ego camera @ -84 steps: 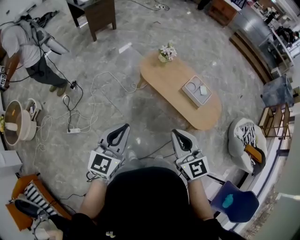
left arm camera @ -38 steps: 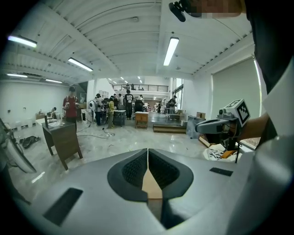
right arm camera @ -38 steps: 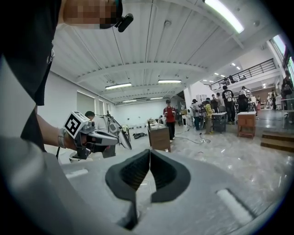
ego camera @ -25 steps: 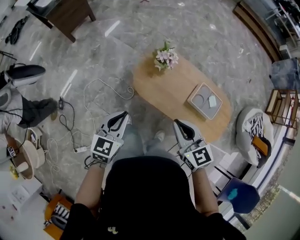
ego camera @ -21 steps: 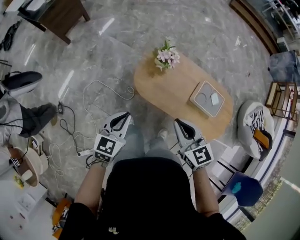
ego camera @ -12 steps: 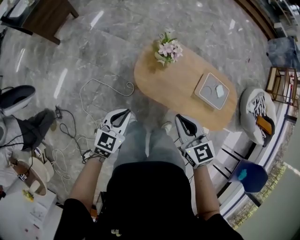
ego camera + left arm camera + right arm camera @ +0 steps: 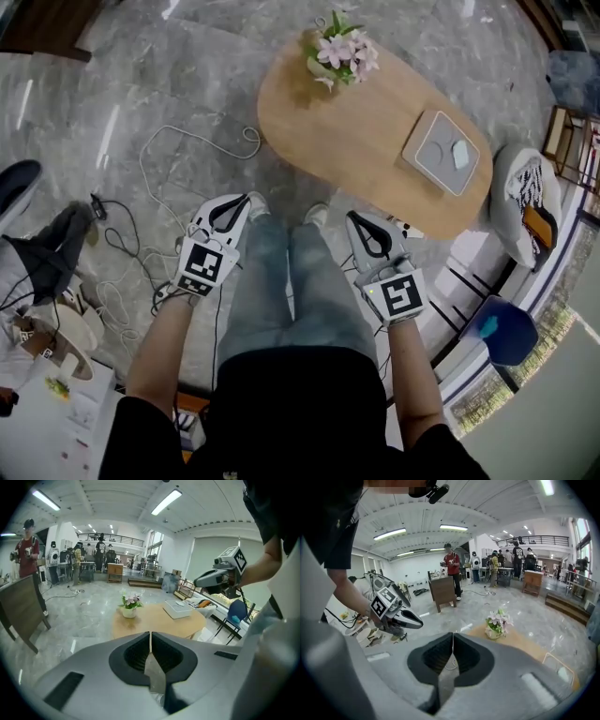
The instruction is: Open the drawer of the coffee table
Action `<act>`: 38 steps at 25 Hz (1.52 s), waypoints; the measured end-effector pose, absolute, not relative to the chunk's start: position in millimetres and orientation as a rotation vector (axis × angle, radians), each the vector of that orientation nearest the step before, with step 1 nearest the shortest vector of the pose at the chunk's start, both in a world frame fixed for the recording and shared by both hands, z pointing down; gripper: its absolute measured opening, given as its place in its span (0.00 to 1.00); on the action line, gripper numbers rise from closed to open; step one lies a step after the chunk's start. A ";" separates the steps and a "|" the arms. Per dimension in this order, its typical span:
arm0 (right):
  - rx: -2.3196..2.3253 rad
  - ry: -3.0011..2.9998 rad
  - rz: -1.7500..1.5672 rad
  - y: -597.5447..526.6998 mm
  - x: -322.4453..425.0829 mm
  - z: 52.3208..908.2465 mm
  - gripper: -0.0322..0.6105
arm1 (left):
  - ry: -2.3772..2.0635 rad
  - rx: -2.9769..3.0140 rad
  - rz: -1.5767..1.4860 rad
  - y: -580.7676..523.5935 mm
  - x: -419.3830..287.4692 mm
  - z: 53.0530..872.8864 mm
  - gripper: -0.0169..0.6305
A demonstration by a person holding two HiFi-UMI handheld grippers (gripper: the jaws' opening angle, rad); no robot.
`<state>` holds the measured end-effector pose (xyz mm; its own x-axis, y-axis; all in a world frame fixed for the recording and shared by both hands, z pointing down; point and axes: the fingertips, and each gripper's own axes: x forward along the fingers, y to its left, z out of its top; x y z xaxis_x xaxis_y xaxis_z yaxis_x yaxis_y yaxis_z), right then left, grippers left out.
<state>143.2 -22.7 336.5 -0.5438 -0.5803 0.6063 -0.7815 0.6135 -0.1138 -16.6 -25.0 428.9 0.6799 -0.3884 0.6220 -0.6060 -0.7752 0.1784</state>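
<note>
**Nothing opened yet: you're at the table, both grippers closed and empty**

You're standing right at the coffee table [image 7: 366,141], feet just beside its near edge, so the approach looks about finished. That's all that looks done. The oval wooden surface [image 7: 154,620] carries a flower pot [image 7: 339,52] at one end and a grey tray [image 7: 441,155] at the other, and both sit undisturbed.

The drawer itself? No view shows it. From above you only get the top. Along the left gripper's jaws the table's side is a thin band with no front or handle to make out. I'd guess it sits under the edge, out of sight.

Your left gripper [image 7: 246,199] hangs over the floor beside your left leg, jaws pressed together with nothing between them. Your right gripper [image 7: 352,219] hangs near the table's near edge, jaws likewise together and empty. Neither touches the table.

What's left is the whole job: find the drawer front, open a gripper, take hold and pull.
</note>
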 end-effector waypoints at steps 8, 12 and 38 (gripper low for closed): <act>0.999 -2.253 0.478 -28.0 133.6 412.9 0.05 | -0.812 2.460 0.830 -31.4 -22.7 523.7 0.05; 0.985 -2.250 0.504 -30.3 126.6 447.7 0.05 | -0.837 2.468 0.817 -37.1 -18.7 568.2 0.06; 1.013 -2.168 0.571 -50.3 146.5 617.8 0.05 | -0.685 2.544 0.884 -79.9 25.2 813.9 0.41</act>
